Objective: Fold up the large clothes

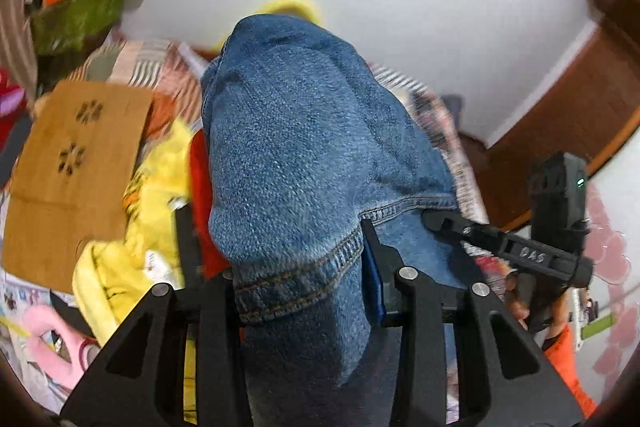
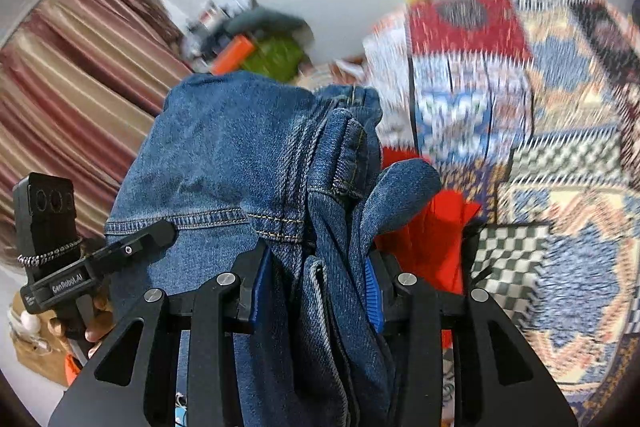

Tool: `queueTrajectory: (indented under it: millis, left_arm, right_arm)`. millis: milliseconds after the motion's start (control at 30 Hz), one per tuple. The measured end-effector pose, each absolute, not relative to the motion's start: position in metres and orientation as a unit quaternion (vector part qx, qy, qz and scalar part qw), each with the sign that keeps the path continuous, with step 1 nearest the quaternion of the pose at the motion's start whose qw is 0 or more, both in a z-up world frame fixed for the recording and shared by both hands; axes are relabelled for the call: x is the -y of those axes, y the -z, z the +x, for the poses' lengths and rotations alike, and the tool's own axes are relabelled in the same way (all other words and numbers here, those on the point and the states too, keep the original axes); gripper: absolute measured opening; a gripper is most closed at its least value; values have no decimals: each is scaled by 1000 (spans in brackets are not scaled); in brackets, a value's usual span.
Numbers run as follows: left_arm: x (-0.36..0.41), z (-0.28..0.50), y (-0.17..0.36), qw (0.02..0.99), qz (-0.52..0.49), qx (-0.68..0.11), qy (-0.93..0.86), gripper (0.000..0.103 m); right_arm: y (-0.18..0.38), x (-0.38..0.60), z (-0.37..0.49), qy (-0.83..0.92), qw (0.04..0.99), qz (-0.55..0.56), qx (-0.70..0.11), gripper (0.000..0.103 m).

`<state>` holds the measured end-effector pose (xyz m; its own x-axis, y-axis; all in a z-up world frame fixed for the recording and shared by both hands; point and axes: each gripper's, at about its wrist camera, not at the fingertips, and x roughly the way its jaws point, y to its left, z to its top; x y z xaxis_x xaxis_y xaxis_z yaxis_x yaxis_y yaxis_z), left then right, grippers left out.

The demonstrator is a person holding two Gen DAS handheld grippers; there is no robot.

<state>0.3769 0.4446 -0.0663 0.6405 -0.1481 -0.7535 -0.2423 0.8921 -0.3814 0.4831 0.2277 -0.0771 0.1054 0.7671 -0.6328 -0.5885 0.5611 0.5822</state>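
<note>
Between both tongs, bunched jeans

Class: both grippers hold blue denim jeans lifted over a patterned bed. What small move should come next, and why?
Probably lower the blue denim jeans flat onto the patterned bedspread: the left gripper and right gripper each clamp bunched denim, which hangs off the bed, so no fold can be laid.

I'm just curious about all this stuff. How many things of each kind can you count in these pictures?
Handheld tools: 2, the left tool and the right tool, both gripping denim
Blue jeans: 1
Yellow garment: 1
Red garment: 1
Cardboard sheet: 1
Total: 6
</note>
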Motion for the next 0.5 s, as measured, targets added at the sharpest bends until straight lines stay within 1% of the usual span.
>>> queueTrajectory:
  millis: [67, 133, 233, 267, 367, 400, 467, 500]
  left_arm:
    - [-458, 381, 92, 872, -226, -433, -39, 42]
    - [-467, 379, 105, 875, -211, -433, -47, 45]
    - [-474, 376, 118, 876, -209, -431, -52, 51]
    - [-473, 373, 116, 877, -210, -429, -50, 53]
    - [-470, 372, 108, 877, -201, -433, -53, 57]
    - [-466, 373, 103, 878, -192, -436, -55, 58]
    - [-460, 372, 100, 881, -168, -436, -72, 65]
    - [-454, 370, 94, 884, -151, -434, -86, 65]
  right_arm:
    - [102, -247, 488, -449, 737, 68, -501, 38]
    - [116, -257, 489, -444, 742, 53, -500, 43]
    - [122, -265, 488, -445, 747, 33, -492, 47]
    - [120, -266, 487, -447, 748, 30, -490, 50]
    - [111, -265, 486, -445, 745, 17, -496, 54]
    - [107, -262, 486, -440, 746, 13, -501, 55]
    - [98, -254, 482, -430, 750, 1, -503, 56]
    - [97, -253, 482, -426, 755, -5, -497, 56]
